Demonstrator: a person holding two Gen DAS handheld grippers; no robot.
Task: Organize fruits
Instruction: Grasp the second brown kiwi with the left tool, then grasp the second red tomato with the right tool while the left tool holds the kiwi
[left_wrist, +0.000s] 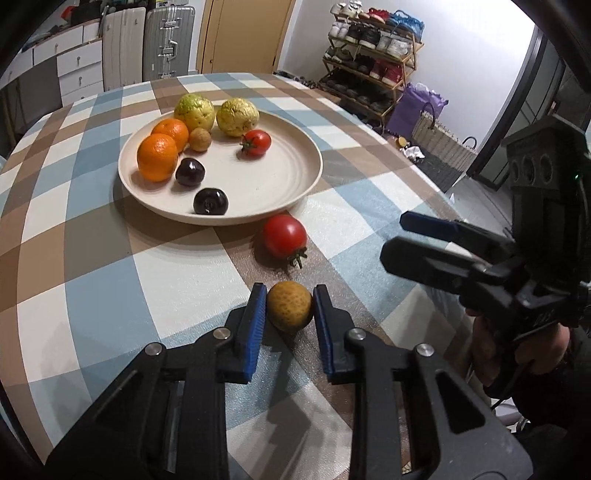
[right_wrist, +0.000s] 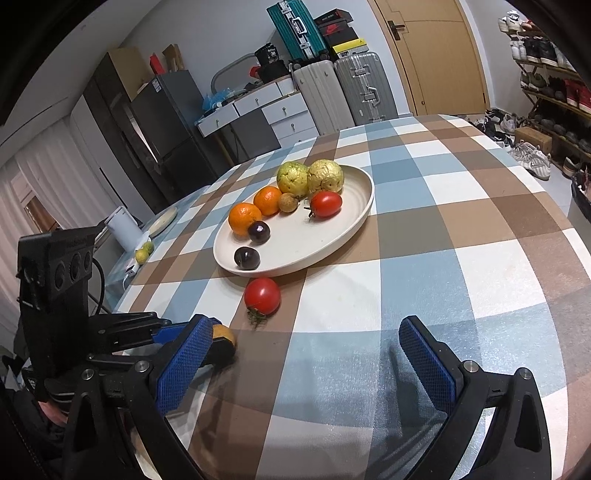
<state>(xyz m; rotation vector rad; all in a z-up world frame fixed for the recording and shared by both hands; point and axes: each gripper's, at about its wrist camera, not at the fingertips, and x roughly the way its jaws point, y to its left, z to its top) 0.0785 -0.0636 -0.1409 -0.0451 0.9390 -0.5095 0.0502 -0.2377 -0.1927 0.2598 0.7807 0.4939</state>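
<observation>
A small tan round fruit (left_wrist: 289, 310) rests on the checked tablecloth, and my left gripper (left_wrist: 289, 291) is shut on it, a blue pad pressed to each side. A red tomato (left_wrist: 284, 236) lies loose just beyond it, beside the cream plate (left_wrist: 295, 147). The plate holds two oranges (left_wrist: 157, 157), two yellow-green guavas (left_wrist: 236, 116), another tan fruit, a tomato and two dark plums (left_wrist: 210, 201). In the right wrist view my right gripper (right_wrist: 304, 325) stands open over bare cloth. Its left finger partly hides the held fruit (right_wrist: 226, 334).
The right gripper (left_wrist: 395, 240) hovers at the table's right edge, a hand (left_wrist: 491, 350) behind it. A white kettle (right_wrist: 123, 229) and a second plate (right_wrist: 164, 221) sit at the far left. Suitcases, drawers and a shoe rack (left_wrist: 373, 59) stand beyond the table.
</observation>
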